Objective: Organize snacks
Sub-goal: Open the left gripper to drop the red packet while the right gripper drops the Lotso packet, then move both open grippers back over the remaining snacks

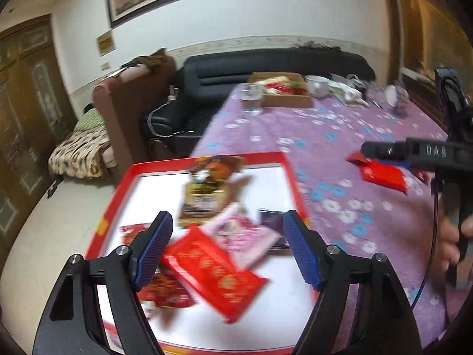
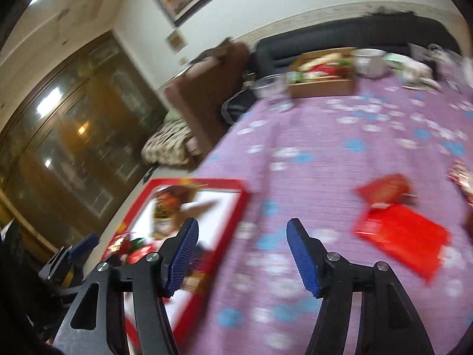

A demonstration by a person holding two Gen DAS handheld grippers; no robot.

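At my nine o'clock a red-rimmed tray [image 1: 288, 171] with a white floor lies flat on the table edge, holding a brown packet [image 1: 207, 189] at its twelve o'clock end, a pink packet [image 1: 251, 236] in the middle and a red packet [image 1: 217, 275] lying askew over other red wrappers. Off at two o'clock, well apart from the tray, two more red packets [image 2: 399, 230] lie flat on the purple cloth, overlapping.

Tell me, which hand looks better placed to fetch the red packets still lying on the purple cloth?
Probably the right. The right gripper is open over the cloth with the red packets just ahead to its right. The left gripper hangs open over the red tray.
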